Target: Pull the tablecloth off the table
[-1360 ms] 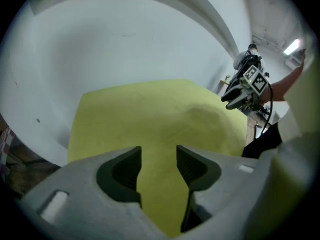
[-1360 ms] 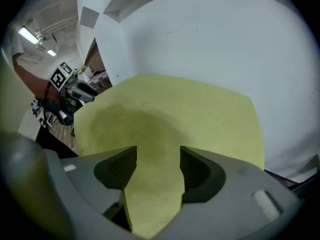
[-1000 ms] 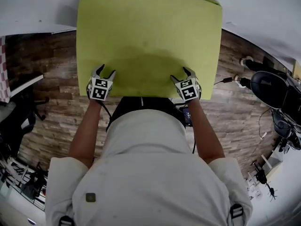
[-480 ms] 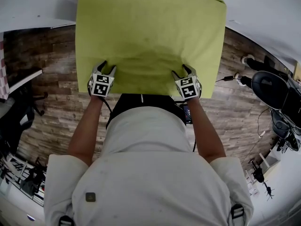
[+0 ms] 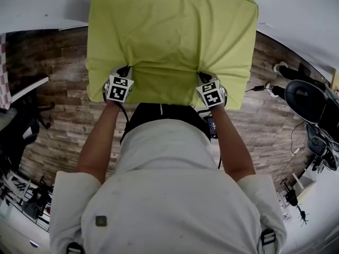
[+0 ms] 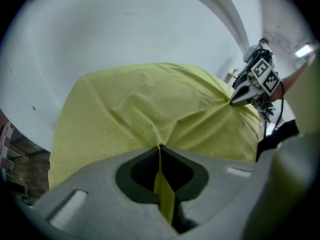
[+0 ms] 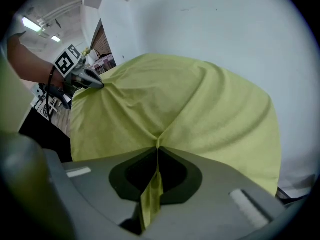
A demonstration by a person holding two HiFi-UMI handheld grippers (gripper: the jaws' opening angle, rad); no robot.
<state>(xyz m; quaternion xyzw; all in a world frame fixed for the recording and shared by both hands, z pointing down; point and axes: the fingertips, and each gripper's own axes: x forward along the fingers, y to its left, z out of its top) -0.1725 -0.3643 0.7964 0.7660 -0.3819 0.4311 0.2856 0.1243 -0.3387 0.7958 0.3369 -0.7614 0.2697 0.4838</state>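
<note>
A yellow-green tablecloth [image 5: 169, 41] covers the whole table in the head view. My left gripper [image 5: 123, 70] is at the cloth's near left edge and has just closed; a fold of tablecloth [image 6: 159, 156] is pinched between its jaws. My right gripper [image 5: 204, 77] at the near right edge has just closed too, pinching a fold of tablecloth [image 7: 157, 154]. Creases run from both pinch points across the cloth. In the left gripper view the right gripper [image 6: 235, 100] bites the cloth; in the right gripper view the left gripper [image 7: 97, 84] does the same.
Wood-plank floor [image 5: 58, 73] lies on both sides of the table, a white wall [image 5: 42, 4] behind it. A black office chair [image 5: 307, 102] and cables stand at the right, dark furniture [image 5: 18, 136] at the left. The person's torso is close to the table's near edge.
Both grippers went from open at the cloth's near edge to shut on it. The cloth now bunches into creases at the two grips, and its near edge has drawn in slightly.
</note>
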